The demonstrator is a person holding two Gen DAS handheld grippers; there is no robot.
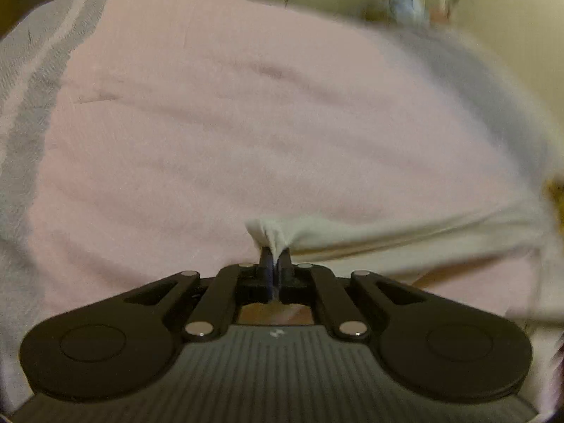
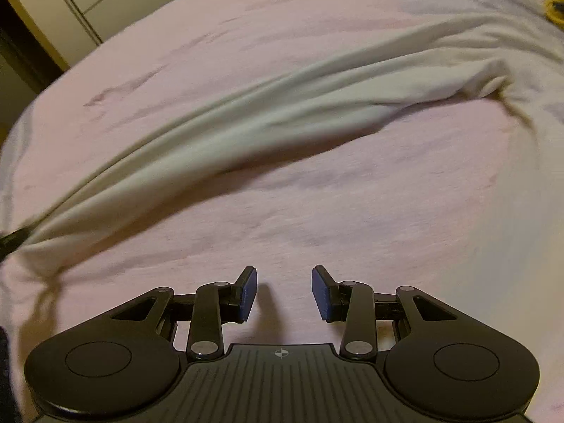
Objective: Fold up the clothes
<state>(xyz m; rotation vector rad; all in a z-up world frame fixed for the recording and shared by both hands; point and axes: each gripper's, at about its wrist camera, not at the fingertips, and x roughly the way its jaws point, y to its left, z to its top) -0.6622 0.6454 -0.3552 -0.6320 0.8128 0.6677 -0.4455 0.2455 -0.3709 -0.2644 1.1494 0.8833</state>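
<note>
White cotton garment: drawn into a long band across the pink bedsheet, long axis from lower left to upper right in right wrist view. My left gripper is clenched on a pinched corner. My right gripper is released, nothing between pads, bare sheet ahead. Only left view shows sheet's grey striped edge.

left gripper clamped, right gripper gaping

Pink bedsheet, grey striped border, cream cabinet, yellow object
</note>
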